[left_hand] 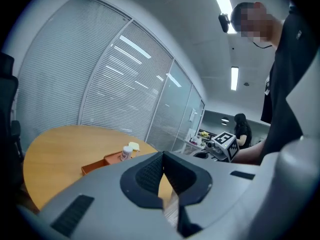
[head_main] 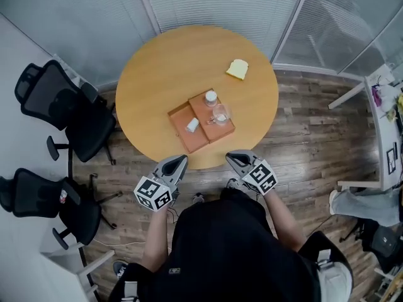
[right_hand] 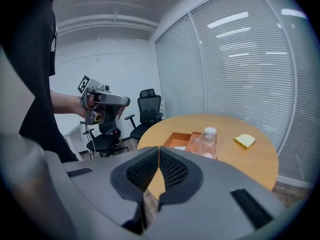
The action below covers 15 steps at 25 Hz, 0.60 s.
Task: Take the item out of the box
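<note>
An orange box [head_main: 181, 125] lies open on the round wooden table [head_main: 157, 68], its two halves side by side. In it are a small white item [head_main: 192, 125], a white-capped bottle [head_main: 211, 97] and a clear glass mug [head_main: 220, 114]. My left gripper [head_main: 179, 162] and right gripper [head_main: 234, 158] hover off the table's near edge, both shut and empty. In the left gripper view the jaws [left_hand: 162, 155] meet, with the box [left_hand: 97, 165] and bottle [left_hand: 126, 153] beyond. The right gripper view shows closed jaws [right_hand: 158, 150], the box [right_hand: 176, 140], the mug [right_hand: 199, 145] and the bottle [right_hand: 210, 134].
A yellow sponge [head_main: 237, 68] lies on the table's far right part. Two black office chairs [head_main: 69, 112] [head_main: 50, 197] stand to the left of the table. A white desk [head_main: 384, 128] with clutter is at the right. Glass walls with blinds enclose the far side.
</note>
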Each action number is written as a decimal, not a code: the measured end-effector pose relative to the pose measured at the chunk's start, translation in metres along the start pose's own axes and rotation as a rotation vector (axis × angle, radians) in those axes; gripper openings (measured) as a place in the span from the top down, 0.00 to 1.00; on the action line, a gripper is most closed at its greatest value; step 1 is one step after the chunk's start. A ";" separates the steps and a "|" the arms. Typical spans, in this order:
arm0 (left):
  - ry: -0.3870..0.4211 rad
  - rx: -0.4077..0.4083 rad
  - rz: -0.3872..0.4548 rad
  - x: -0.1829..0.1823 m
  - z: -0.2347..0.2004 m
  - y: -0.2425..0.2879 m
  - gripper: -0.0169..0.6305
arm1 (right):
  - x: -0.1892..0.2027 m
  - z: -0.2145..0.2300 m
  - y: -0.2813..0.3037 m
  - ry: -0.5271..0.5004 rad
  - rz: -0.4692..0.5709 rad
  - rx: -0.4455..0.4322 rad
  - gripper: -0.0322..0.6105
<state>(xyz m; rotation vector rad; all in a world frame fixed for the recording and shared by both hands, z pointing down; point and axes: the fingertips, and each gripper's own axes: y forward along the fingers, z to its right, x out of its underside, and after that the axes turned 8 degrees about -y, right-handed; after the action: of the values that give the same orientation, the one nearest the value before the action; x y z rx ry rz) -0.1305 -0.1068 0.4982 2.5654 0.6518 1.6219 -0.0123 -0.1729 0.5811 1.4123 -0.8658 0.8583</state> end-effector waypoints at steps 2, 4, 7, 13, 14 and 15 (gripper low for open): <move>-0.007 -0.032 0.012 -0.001 0.000 0.005 0.96 | 0.001 0.007 -0.001 -0.005 0.005 -0.028 0.94; -0.016 -0.062 0.022 -0.002 0.000 0.011 0.96 | 0.002 0.015 -0.002 -0.010 0.010 -0.051 0.94; -0.019 -0.103 0.027 -0.001 0.000 0.020 0.96 | 0.009 0.026 -0.006 -0.024 -0.005 -0.086 0.94; -0.051 -0.147 0.051 0.001 -0.002 0.031 0.96 | 0.017 0.037 -0.015 -0.036 -0.013 -0.134 0.94; -0.052 -0.152 0.052 0.002 -0.002 0.032 0.96 | 0.019 0.040 -0.017 -0.035 -0.012 -0.131 0.94; -0.052 -0.156 0.052 0.003 -0.003 0.033 0.96 | 0.020 0.043 -0.018 -0.032 -0.010 -0.126 0.94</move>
<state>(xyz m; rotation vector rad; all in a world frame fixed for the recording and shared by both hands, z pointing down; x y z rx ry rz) -0.1214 -0.1366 0.5101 2.5227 0.4398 1.5472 0.0126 -0.2161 0.5902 1.3226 -0.9201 0.7621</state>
